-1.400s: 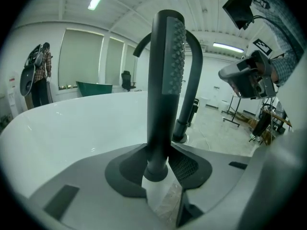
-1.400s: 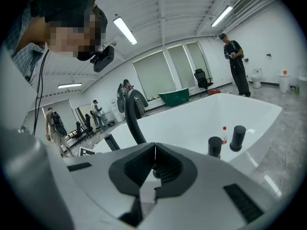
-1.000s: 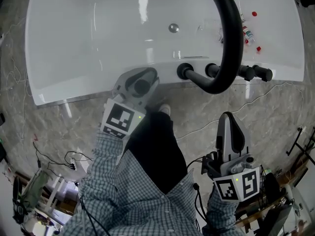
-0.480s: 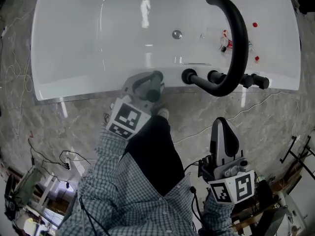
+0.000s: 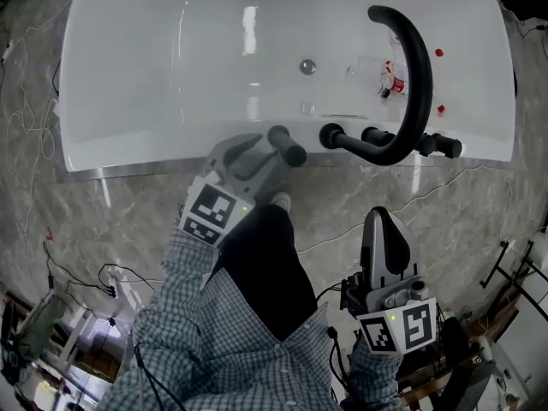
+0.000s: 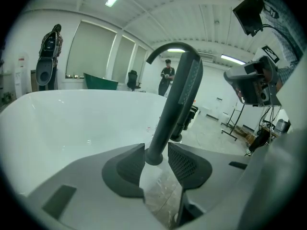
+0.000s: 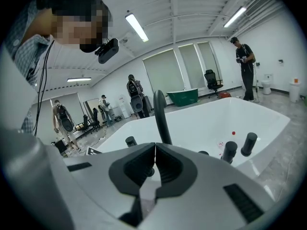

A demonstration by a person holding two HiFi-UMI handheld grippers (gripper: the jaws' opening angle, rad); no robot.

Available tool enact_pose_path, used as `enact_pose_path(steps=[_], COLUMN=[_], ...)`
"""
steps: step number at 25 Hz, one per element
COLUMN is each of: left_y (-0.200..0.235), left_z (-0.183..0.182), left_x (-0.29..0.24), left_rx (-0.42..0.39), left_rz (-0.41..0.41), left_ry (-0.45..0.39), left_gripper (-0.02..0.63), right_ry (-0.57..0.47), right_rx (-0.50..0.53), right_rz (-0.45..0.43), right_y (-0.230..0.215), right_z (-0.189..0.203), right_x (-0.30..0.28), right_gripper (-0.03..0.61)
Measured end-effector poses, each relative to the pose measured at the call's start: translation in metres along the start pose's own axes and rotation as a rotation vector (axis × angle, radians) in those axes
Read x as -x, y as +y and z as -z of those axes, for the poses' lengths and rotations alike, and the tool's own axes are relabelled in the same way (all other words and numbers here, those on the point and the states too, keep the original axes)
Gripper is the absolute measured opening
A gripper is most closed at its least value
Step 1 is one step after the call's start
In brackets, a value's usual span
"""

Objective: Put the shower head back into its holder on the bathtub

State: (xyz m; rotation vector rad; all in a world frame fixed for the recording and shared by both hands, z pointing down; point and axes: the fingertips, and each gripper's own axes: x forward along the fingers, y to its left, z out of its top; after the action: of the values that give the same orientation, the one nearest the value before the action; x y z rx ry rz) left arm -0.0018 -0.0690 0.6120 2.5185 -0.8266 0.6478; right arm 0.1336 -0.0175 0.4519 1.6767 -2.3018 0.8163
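The shower head (image 5: 288, 146) is a short dark grey rod, and my left gripper (image 5: 272, 148) is shut on its lower end at the near rim of the white bathtub (image 5: 171, 75). In the left gripper view the shower head (image 6: 173, 104) rises from between the jaws of that gripper (image 6: 154, 159), in front of the black curved spout (image 6: 168, 49). To its right, black fittings (image 5: 330, 134) and knobs (image 5: 372, 134) line the rim; which one is the holder I cannot tell. My right gripper (image 5: 379, 218) hangs shut and empty over the floor; its own view shows the jaws (image 7: 153, 159) together.
The tall black spout (image 5: 418, 67) arcs over the tub's right part. A drain (image 5: 306, 67), a small bottle (image 5: 394, 82) and red bits (image 5: 439, 53) lie inside the tub. Cables (image 5: 111, 276) run over the marble floor. People stand in the background (image 7: 244, 56).
My left gripper has turned, so the shower head now sticks out up and to the right toward the rim fittings instead of showing end-on. The right gripper has shifted only slightly.
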Motion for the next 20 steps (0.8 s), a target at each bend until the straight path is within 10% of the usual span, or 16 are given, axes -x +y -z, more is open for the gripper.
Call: enact_pose_path(steps=[11,20], left_y=[0.013,-0.041], left_z=[-0.065,-0.169], left_x=[0.088,0.187], left_rx=[0.087,-0.068], left_rz=[-0.099,-0.049], left_ry=[-0.155,-0.192], left_gripper=[0.012,0.011], right_ry=[-0.051,-0.152], right_rx=[0.037,0.094], right_rz=[-0.006,-0.054], right_y=[0.042,0.103], right_z=[-0.042,-0.122], right_x=[0.015,0.052], right_gripper=[0.015,0.015])
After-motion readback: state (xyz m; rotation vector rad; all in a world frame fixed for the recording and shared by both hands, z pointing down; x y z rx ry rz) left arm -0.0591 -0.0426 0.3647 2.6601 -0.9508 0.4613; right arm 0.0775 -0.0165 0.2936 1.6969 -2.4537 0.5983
